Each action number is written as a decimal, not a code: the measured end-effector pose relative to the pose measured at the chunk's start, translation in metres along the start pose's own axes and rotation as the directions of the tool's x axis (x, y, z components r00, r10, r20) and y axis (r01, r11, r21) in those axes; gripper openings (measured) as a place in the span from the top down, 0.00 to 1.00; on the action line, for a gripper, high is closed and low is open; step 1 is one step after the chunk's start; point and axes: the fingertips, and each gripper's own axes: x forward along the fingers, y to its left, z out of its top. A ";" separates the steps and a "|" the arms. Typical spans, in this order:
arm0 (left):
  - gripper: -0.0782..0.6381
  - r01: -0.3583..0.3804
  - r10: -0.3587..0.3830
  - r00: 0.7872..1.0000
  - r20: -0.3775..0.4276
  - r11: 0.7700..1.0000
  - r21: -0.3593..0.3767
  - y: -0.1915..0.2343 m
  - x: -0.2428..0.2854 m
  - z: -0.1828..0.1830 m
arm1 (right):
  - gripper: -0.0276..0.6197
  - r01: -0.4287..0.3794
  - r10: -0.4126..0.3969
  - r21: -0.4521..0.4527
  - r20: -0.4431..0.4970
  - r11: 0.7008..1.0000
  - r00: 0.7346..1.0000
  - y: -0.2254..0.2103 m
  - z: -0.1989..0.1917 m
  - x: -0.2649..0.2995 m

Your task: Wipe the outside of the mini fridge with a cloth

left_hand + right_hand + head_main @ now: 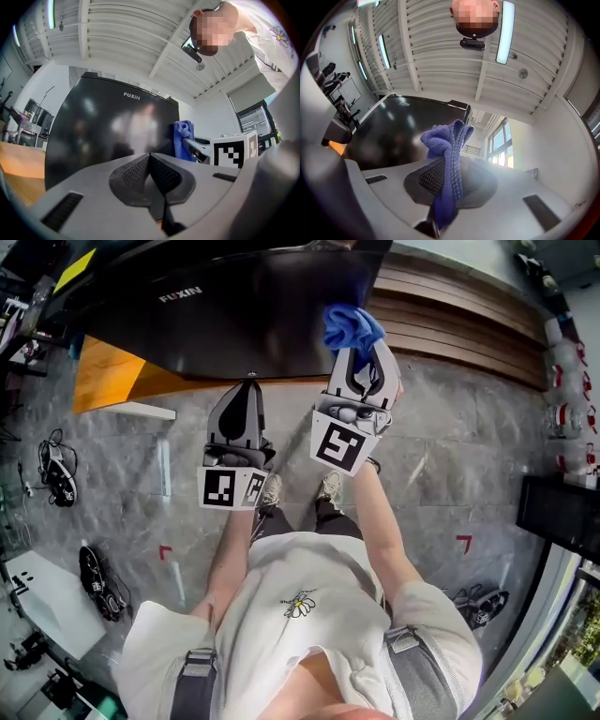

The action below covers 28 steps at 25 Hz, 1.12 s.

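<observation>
Nearest the lens, the person's white shirt [300,615] fills the lower head view. Both arms are extended forward and down over a grey stone floor [441,465].

Right claw [362,362]: closed on a blue cloth [352,326]. The cloth is pinched along a fold between the ribbed pads, and a loose bunch is left proud of the tips.

Left claw [247,390]: jaws shut tip to tip with nothing between them. It is held beside the right one, near the fridge's front.

Mini fridge [244,315]: a glossy black cabinet lettered FUXIN, stood on a wooden bench [112,376] directly ahead of both claws. The cloth is seen at the cabinet's right-hand edge. Whether contact has been made cannot be told from any view.

Handling, as judged: the cloth is taken to be light, soft and limp. It should conform to a flat panel, but it could be dragged out of a shallow pinch. It is best held deep in the fold, as shown, with enough wad ahead of the tips that fabric and not jaw meets the finish. The fridge is judged heavy and rigid, unlikely to shift under light strokes, and need not be gripped. Its smooth gloss surface is expected to show smears, and to be marked if touched by bare claw tips.
</observation>
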 end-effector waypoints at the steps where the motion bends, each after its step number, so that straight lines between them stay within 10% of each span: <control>1: 0.88 -0.004 0.004 1.000 0.000 1.000 0.004 0.000 -0.001 0.000 | 0.86 -0.001 0.001 0.001 0.000 1.000 1.000 -0.001 -0.001 0.000; 16: 0.88 -0.062 0.062 0.998 -0.002 0.998 0.015 0.023 -0.043 0.012 | 0.86 0.094 -0.100 0.156 0.029 0.983 0.995 -0.010 0.029 -0.020; 28: 0.88 -0.172 0.172 0.985 0.027 0.985 0.017 0.156 -0.114 0.032 | 0.86 -0.058 0.036 0.262 0.090 0.963 0.995 0.166 0.090 -0.020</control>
